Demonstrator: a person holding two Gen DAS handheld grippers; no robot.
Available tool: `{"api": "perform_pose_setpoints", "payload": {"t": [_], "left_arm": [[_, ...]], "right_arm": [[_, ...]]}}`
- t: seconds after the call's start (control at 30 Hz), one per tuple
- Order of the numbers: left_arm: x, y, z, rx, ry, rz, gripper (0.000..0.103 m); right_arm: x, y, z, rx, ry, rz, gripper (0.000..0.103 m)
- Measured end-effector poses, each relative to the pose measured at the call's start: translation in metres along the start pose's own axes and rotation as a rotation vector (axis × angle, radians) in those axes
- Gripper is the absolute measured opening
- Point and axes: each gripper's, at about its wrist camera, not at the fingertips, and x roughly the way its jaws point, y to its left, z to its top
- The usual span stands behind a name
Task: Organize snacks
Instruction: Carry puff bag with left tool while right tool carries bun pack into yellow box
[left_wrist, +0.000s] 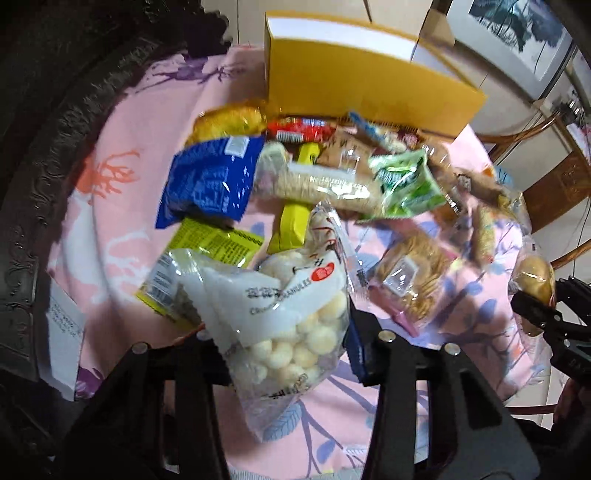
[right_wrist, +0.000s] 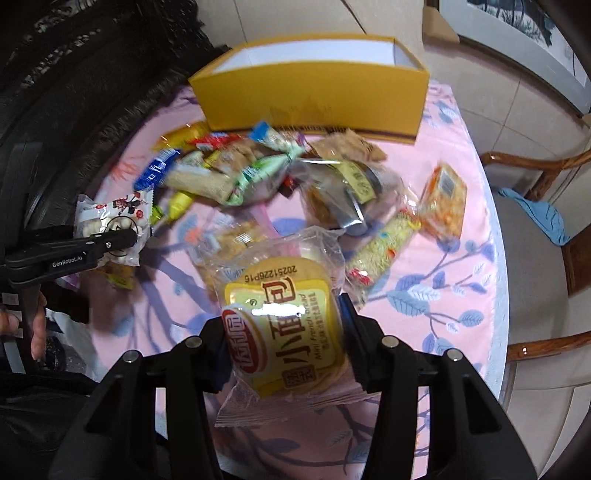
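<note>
Left gripper clamped a clear plastic bag of small white round puffs with a white label; the bag sat between the jaws, raised off the pink floral tablecloth, long axis running from the jaws up and away toward the snack heap, top seal tilted toward the far side. Right gripper was closed on a clear-wrapped round mini French bread with a yellow label, also lifted clear of the cloth, flat face toward the camera, its print upside down, crimped end hanging below the jaws. Open yellow cardboard box with white interior stood at the far edge of the table, long side facing the pile, opening up. Between the box and the grippers lay the mixed pile: blue foil packet, green-and-white packet, clear pack of tan wafer sticks lying crosswise, yellow stick packet, orange cracker pack near the right edge. Wooden chair with a grey seat stood beside the table's right edge. Motion blur, finer labels unreadable.
</note>
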Motion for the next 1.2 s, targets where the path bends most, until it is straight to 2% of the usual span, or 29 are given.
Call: {"api": "perform_pose_setpoints", "payload": {"t": [0.2,0.33,0.5,0.7,1.1,1.17,1.2], "left_arm": [[-0.02,-0.009,0.014,-0.005,-0.037,-0.024,0.045],[-0.024,-0.018,0.03,-0.011,-0.045,-0.021,0.045],[-0.029,-0.037,0.077,-0.049,-0.098,-0.039,0.045],[-0.041,-0.061,0.135,-0.016,-0.19,-0.026,0.045],[-0.015,-0.069,0.233,-0.02,-0.213,-0.025,0.046],[-0.011,-0.07,0.25,-0.018,-0.218,-0.017,0.047],[-0.009,-0.07,0.259,-0.021,-0.225,-0.008,0.055]], "right_arm": [[-0.025,0.017,0.016,-0.05,-0.077,0.012,0.051],[-0.023,0.022,0.036,-0.066,-0.101,0.006,0.051],[-0.019,0.026,0.088,-0.072,-0.187,-0.026,0.051],[-0.015,0.013,0.15,-0.029,-0.257,-0.074,0.051],[-0.005,-0.024,0.227,-0.005,-0.288,-0.104,0.051],[-0.001,-0.029,0.242,-0.003,-0.295,-0.107,0.052],[0.0,-0.032,0.25,0.004,-0.305,-0.113,0.052]]}}
